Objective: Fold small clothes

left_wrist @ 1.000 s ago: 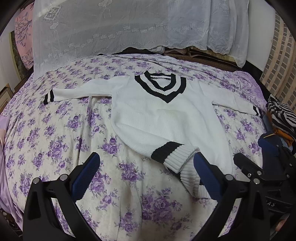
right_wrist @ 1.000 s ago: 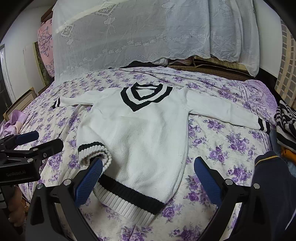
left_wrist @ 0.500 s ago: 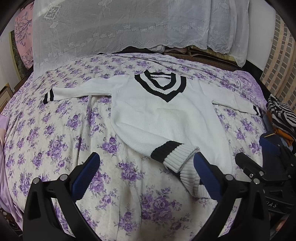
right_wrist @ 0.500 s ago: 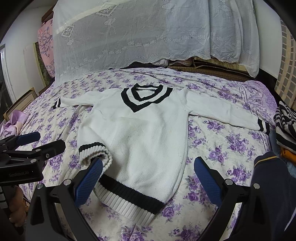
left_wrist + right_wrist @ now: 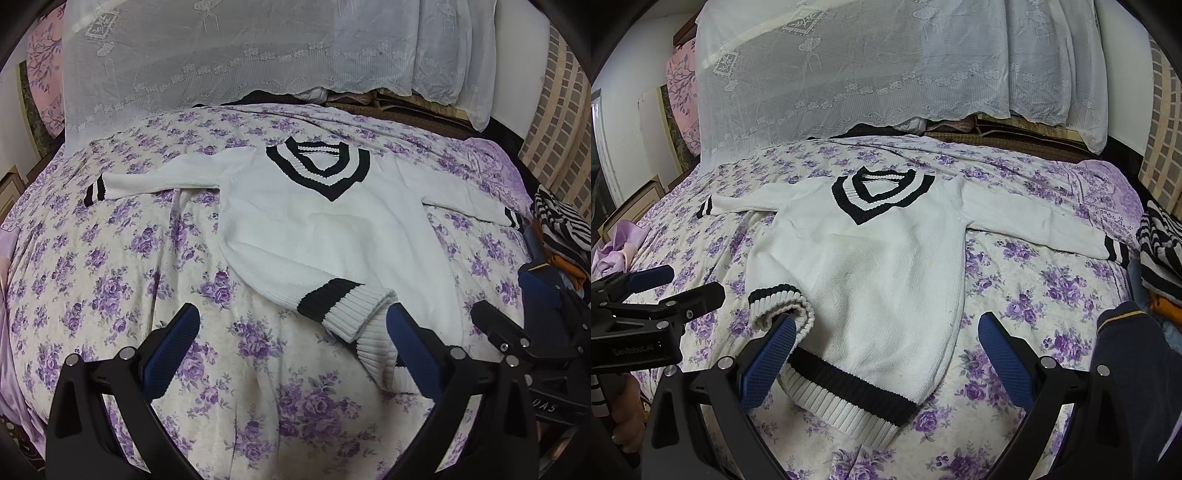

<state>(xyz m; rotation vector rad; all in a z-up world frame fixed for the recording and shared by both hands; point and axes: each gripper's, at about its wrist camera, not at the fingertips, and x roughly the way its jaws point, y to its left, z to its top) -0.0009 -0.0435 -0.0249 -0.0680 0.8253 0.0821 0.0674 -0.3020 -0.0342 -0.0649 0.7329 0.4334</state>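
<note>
On the purple-flowered bedspread [image 5: 1027, 280], the white knit V-neck sweater with black bands [image 5: 871, 266] lies spread, barely folded.
Only its near hem corner [image 5: 354, 306] is rolled over; both sleeves lie out, and my left tongs [image 5: 291, 347] and right tongs [image 5: 886, 347] gape wide, holding nothing.

Even soft indoor light, faint shadows, sharp focus, strong fisheye-edge warping, dark corners.

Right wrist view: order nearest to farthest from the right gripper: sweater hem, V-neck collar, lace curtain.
1. Sweater hem: nearest, lying low between the open fingers of the right gripper, toward its left finger.
2. V-neck collar: mid-bed, straight ahead, at the sweater's far end.
3. Lace curtain: farthest, hanging behind the bed.
</note>
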